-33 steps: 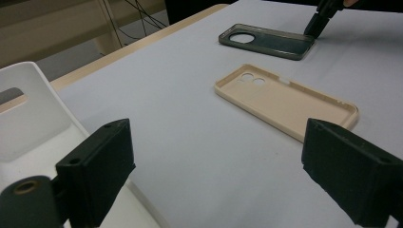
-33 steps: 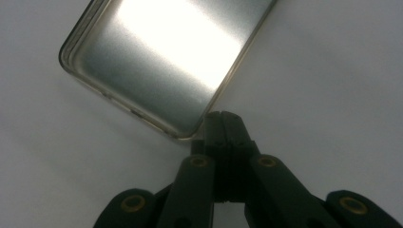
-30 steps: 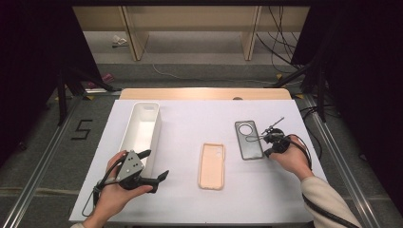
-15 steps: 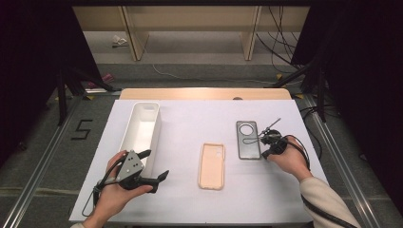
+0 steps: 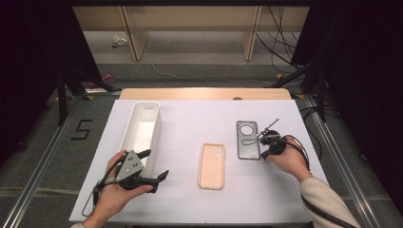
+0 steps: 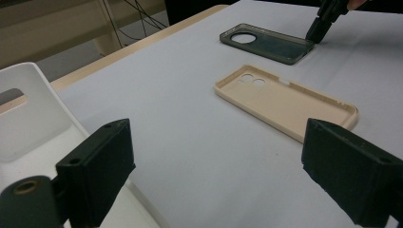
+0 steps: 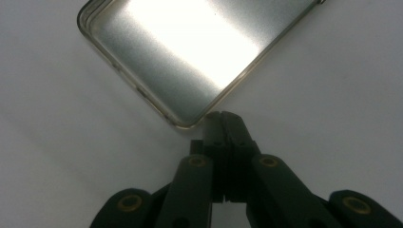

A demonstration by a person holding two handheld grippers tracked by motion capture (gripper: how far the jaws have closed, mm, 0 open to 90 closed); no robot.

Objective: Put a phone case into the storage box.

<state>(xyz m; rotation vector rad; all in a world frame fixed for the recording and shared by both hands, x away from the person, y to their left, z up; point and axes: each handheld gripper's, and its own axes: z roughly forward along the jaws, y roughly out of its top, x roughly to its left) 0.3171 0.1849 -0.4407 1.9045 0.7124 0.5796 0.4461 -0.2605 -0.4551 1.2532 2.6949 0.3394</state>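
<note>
Jaws of the right gripper (image 7: 223,116) are pressed flat together with nothing between them, their joined tip resting at the near corner of the dark grey phone case (image 7: 190,52), touching or just short of its rim; which of the two cannot be told. In the high view that gripper (image 5: 264,141) sits in the person's right hand (image 5: 285,159) at the lower right corner of the same case (image 5: 248,140), which lies flat on the white table cover (image 5: 190,118), open side up, with its round camera cutout at the far end. The left gripper view shows the closed tip (image 6: 316,32) against the case's edge (image 6: 266,42).

The left gripper (image 5: 152,166), held in the left hand (image 5: 114,192) near the front left of the table, has its jaws spread wide and holds nothing; bare table cover lies between them. Just beside it, to its left and reaching away toward the far side, stands a long white plastic bin (image 5: 142,130), empty inside. Between the two grippers, well apart from both, lies a beige phone case (image 5: 212,165), also open side up, with two small camera holes at its far end (image 6: 285,99).
</note>
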